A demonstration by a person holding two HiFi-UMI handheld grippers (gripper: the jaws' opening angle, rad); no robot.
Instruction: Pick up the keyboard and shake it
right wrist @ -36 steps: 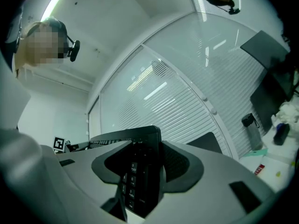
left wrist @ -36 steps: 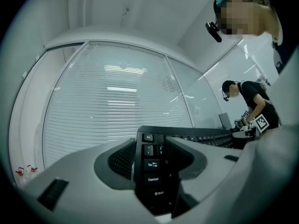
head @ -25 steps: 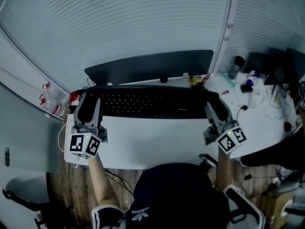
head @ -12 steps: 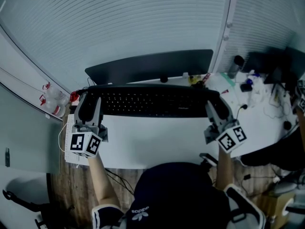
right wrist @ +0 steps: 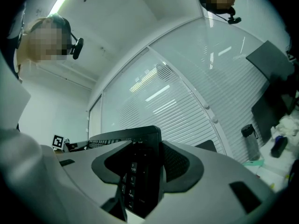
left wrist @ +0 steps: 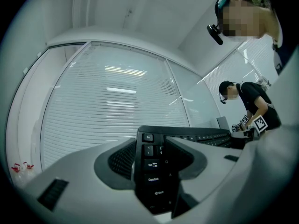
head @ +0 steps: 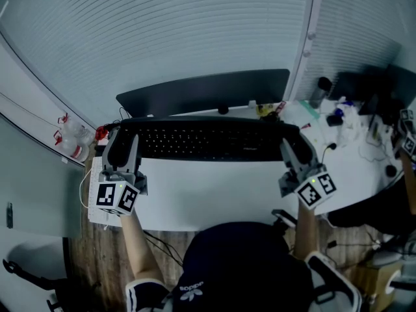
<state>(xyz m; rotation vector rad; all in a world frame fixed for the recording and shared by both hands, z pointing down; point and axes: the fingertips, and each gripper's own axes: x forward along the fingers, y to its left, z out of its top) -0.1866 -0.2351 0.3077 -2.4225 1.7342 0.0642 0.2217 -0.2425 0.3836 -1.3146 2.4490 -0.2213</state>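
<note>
Left gripper (head: 120,145) is clamped on the 9 o'clock end of the keyboard (head: 208,142) in the head view, and right gripper (head: 292,147) clamps the 3 o'clock end. The keyboard spans the far side of the white bench (head: 208,197), at 12 o'clock from me. Compared with 1 second back, neither gripper nor the keyboard has shifted. I take that as a settled 2-ended hold with the shake not yet begun. I cannot tell whether it is clear of the bench.

In the left gripper view, the left gripper (left wrist: 154,148) has both pads pressed against the keyboard (left wrist: 152,181), with the Esc column between them.

In the right gripper view, the right gripper (right wrist: 140,164) stands wide but bears on the keyboard (right wrist: 138,190) at its number-pad end.
</note>
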